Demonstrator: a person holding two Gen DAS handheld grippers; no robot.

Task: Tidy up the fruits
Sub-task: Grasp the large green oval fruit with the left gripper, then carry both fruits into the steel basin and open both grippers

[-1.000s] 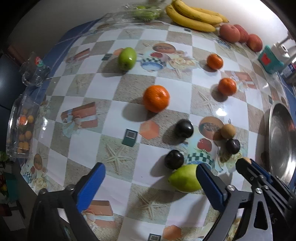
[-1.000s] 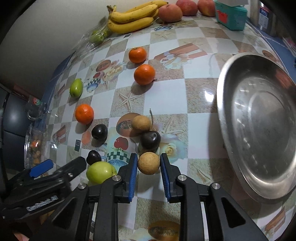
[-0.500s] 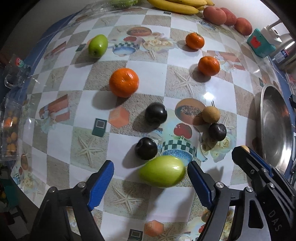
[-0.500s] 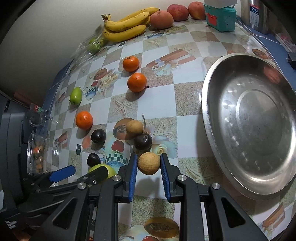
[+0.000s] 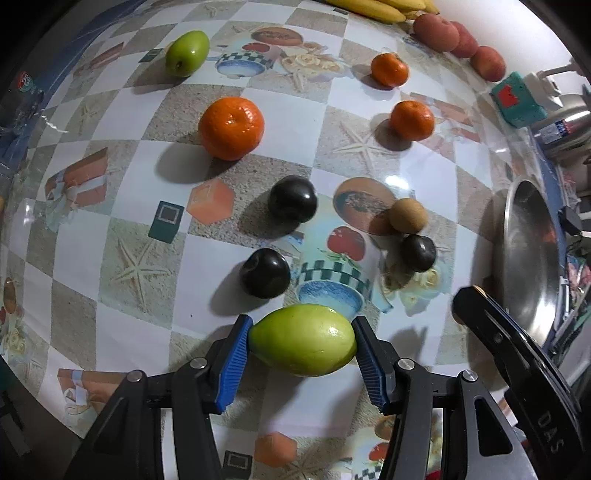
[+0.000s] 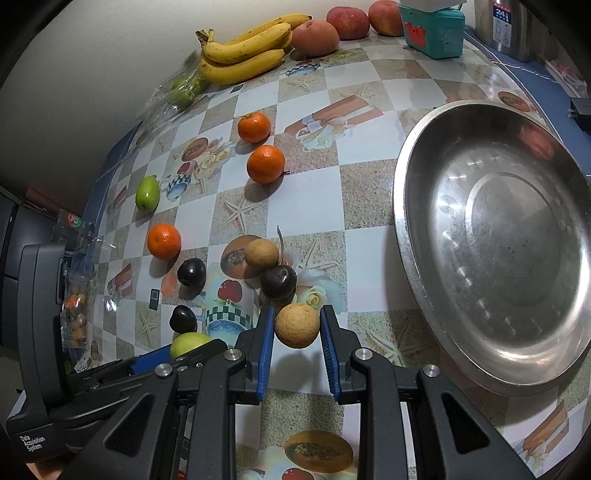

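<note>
blue pads of the left gripper (image 5: 302, 345) press both ends of a green oval fruit (image 5: 303, 344), which sits low over the patterned tablecloth (image 5: 122, 229); whether it touches the cloth cannot be told. the right gripper (image 6: 297, 326) sits just to its right, its jaws narrow and clamped on a tan round fruit (image 6: 297, 325). directly past the green fruit lies a dark plum (image 5: 264, 273), with a second dark plum (image 5: 292, 198) a little farther on. off to the right a smaller dark fruit (image 5: 418, 253) touches a brown round fruit (image 5: 408, 215) behind it. a large steel bowl (image 6: 424, 258) sits to the right of the held tan fruit, near but apart from it. beyond the plums rests a big orange (image 5: 231, 128), then two smaller oranges (image 5: 412, 120) toward the right and a green fruit (image 5: 187, 52) toward the left. along the far edge lie bananas (image 6: 243, 50), reddish apples (image 6: 316, 37) and a teal box (image 6: 432, 31).
</note>
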